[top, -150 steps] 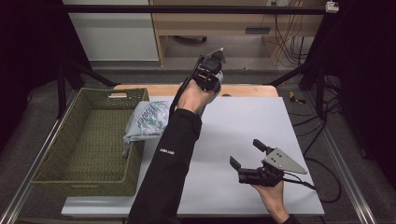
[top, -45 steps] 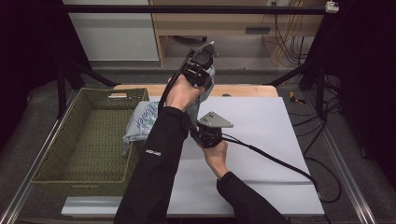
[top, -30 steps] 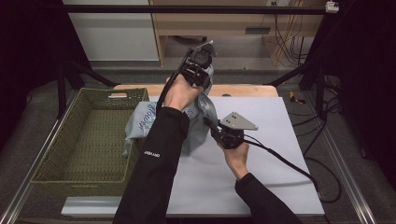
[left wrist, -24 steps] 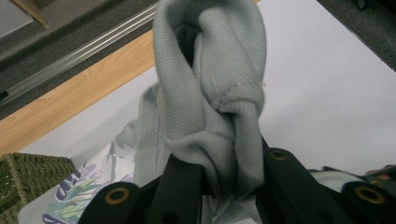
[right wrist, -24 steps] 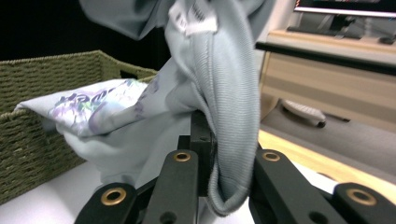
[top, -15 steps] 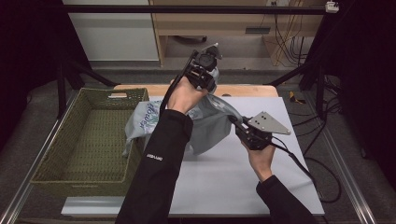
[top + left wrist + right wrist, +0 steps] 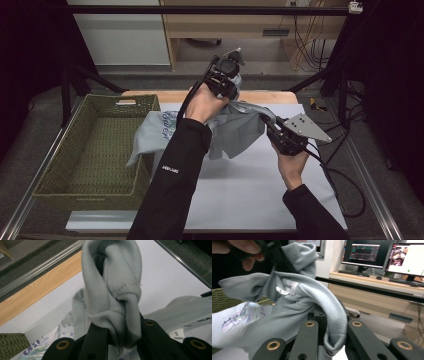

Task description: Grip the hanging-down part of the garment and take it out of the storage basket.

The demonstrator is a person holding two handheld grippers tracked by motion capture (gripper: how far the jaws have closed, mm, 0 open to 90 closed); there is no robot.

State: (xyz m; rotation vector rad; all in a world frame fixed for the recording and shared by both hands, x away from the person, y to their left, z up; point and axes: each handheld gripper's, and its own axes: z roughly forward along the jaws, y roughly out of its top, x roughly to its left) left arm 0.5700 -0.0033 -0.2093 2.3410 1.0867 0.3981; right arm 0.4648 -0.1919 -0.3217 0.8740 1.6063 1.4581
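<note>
Nearest the person, the right gripper [image 7: 272,131] is held low over the white table [image 7: 260,190], its jaws clamped on the ribbed neckband of a pale grey T-shirt [image 7: 235,130]; in the right gripper view the ribbed band [image 7: 332,315] is seen folded over and pinched between the two black jaws. Farther off and higher, the left gripper [image 7: 229,75] is closed on another bunched stretch of the same ribbed edge [image 7: 112,297], which stands up out of the jaws as a knot of cloth. The garment is thus hung between the two grippers above the middle of the table, its printed body trailing down and left so that part lies draped over the near right wall of the green woven basket [image 7: 75,165]. The step in hand is judged to be the spreading of the shirt by its neck. To do it well, both grips should be kept firm on the ribbing, and the grippers should be drawn apart evenly until the neckline is taut but not strained. The trailing hem should be lifted clear of the basket rim before any lowering is begun, since the weave could catch the cloth. The size label [image 7: 178,335] by the neck may be used to judge which face is turned up.
</note>
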